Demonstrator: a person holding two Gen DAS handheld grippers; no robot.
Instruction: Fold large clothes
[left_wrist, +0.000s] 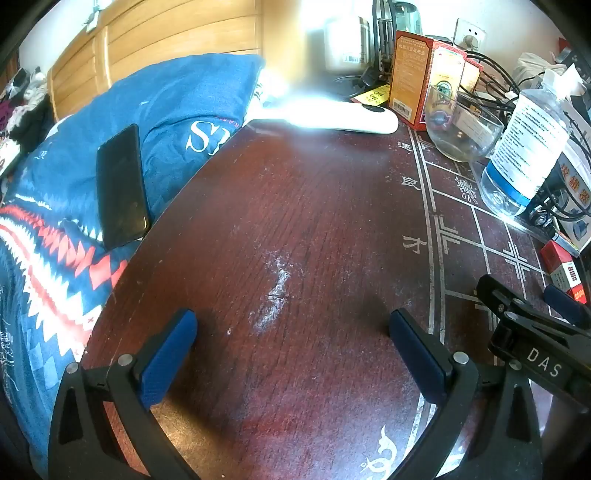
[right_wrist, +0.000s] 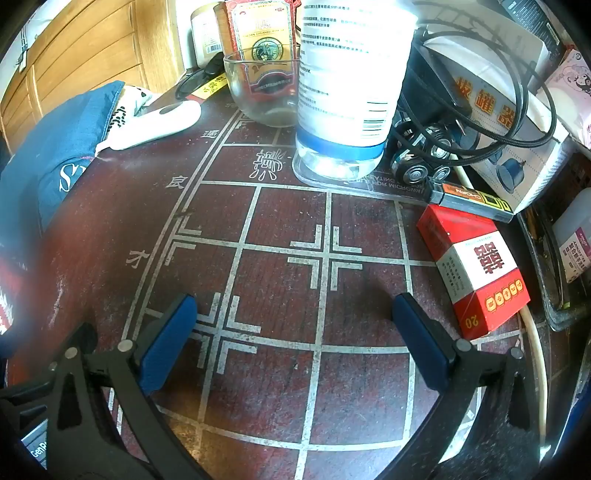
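Blue cloth (left_wrist: 173, 99) with white lettering and a red-and-white zigzag pattern lies on the bed left of a dark red table (left_wrist: 295, 221); whether it is a garment or bedding I cannot tell. Its edge shows in the right wrist view as blue cloth (right_wrist: 55, 147). My left gripper (left_wrist: 293, 354) stands open just above the bare tabletop, nothing between its blue pads. My right gripper (right_wrist: 295, 339) is open too, over the white chessboard lines on the table (right_wrist: 277, 277). The right gripper's black body (left_wrist: 532, 332) shows at the left wrist view's right edge.
A black phone (left_wrist: 120, 188) lies on the blue cloth. At the table's far side stand a glass bowl (right_wrist: 262, 88), a large plastic bottle (right_wrist: 347, 81), boxes (left_wrist: 424, 74), a white device (right_wrist: 155, 123) and cables. A red cigarette pack (right_wrist: 476, 269) lies right of my right gripper.
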